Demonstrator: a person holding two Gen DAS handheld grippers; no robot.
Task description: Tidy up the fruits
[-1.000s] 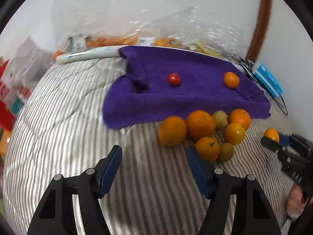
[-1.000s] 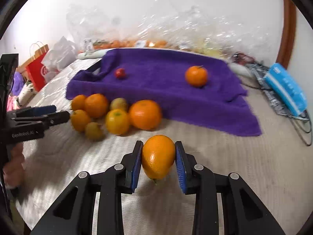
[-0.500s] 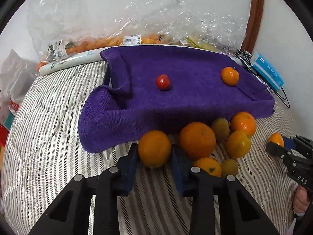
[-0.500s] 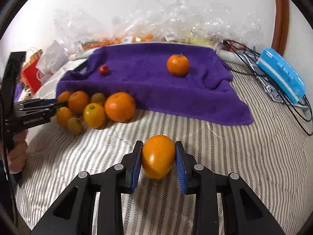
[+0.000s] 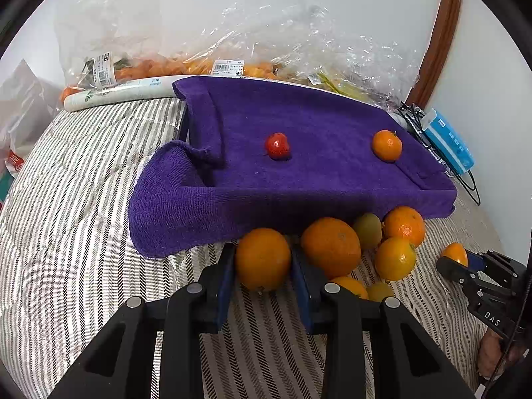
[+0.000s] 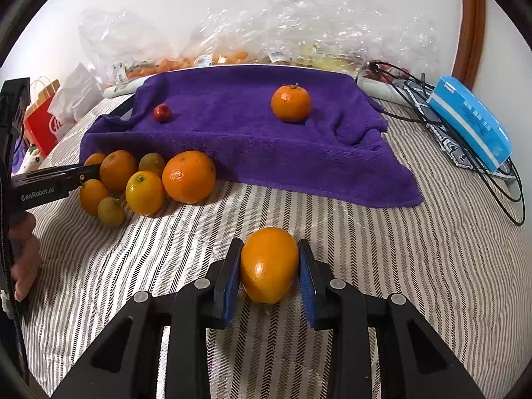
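Bedspread: a striped bedspread (image 6: 415,282) is lying under everything, running back to the white wall.
Plastic bags: crinkled clear bags (image 5: 232,50) holding more produce are leaning along the wall behind the towel.
Towel: a purple towel (image 5: 316,173) is draping over something raised, its near edge hanging down onto the stripes.
Blue pack: a blue pack (image 6: 472,123) is resting on black cables at the right edge (well clear of the fruit).
Left gripper: the left gripper (image 5: 262,262) is clamping its blue pads on a large orange (image 5: 263,259) at the left end of the pile, just below the towel's edge.
Right gripper: the right gripper (image 6: 269,266) is squeezing a second orange (image 6: 269,264) between its pads, well apart from the pile, over bare stripes.
Fruit pile: a cluster of citrus (image 6: 146,183) is sitting on the bedspread against the towel's front edge; the biggest one is touching the hanging cloth.
On the towel: a mandarin (image 6: 291,103) is sitting toward the right and a small red fruit (image 6: 162,112) toward the left, well apart from each other.
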